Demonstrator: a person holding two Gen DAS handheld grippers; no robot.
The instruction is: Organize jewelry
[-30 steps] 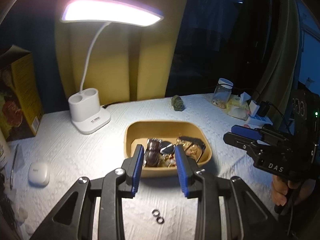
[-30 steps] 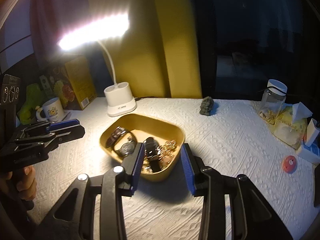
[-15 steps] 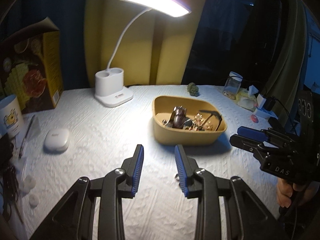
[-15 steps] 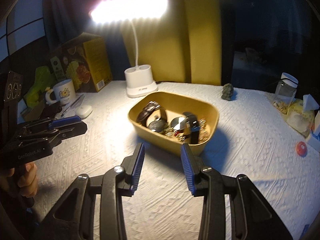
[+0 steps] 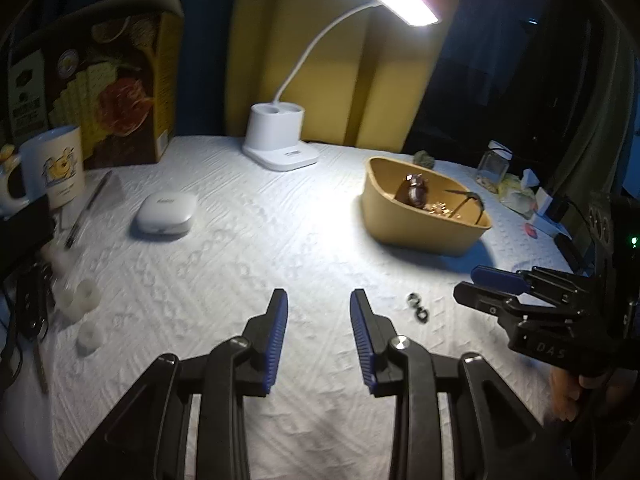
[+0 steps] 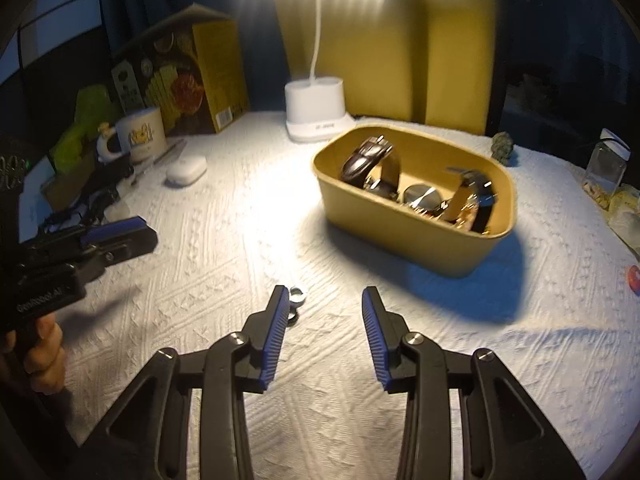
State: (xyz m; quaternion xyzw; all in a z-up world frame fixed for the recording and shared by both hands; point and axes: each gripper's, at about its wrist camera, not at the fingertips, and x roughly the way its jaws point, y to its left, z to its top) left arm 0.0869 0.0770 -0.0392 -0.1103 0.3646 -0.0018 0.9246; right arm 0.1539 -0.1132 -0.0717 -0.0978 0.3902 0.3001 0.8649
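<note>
Both claws hang released over the white textured tablecloth [image 5: 248, 240], with nothing between their blue ribbed pads. Seen from its own camera, the left gripper [image 5: 319, 300] has only bare cloth in its gap. The right gripper [image 6: 325, 298] has the two small dark metal rings [image 6: 297, 295] just outside its left pad, at about eleven o'clock from the fingertips; the pad partly hides the nearer ring. In the left view those rings [image 5: 417, 306] lie on the cloth at about three o'clock from the left claw's tips, between it and the right claw, which comes in from the right edge with a person's hand [image 5: 568, 392] under it.

At one o'clock from the right claw stands the tan oval tray [image 6: 400, 232], casting a dark shadow toward the claw. Inside it are a brown-strapped wristwatch [image 6: 366, 160], a round-faced watch [image 6: 424, 196], a dark-strapped watch and some gold-coloured pieces, heaped together.

Behind the tray is the white desk lamp [image 5: 278, 136] with its lit head overhead. At ten o'clock are a white rounded case [image 5: 166, 214], a pen [image 5: 88, 208], a cartoon-printed white mug [image 5: 54, 164] and a yellow printed carton [image 5: 112, 80]. Small white rings of plastic [image 5: 86, 296] lie at the left view's nine o'clock. A glass jar [image 6: 606, 168] and a small grey-green lump [image 6: 503, 147] are at two o'clock beyond the tray.
</note>
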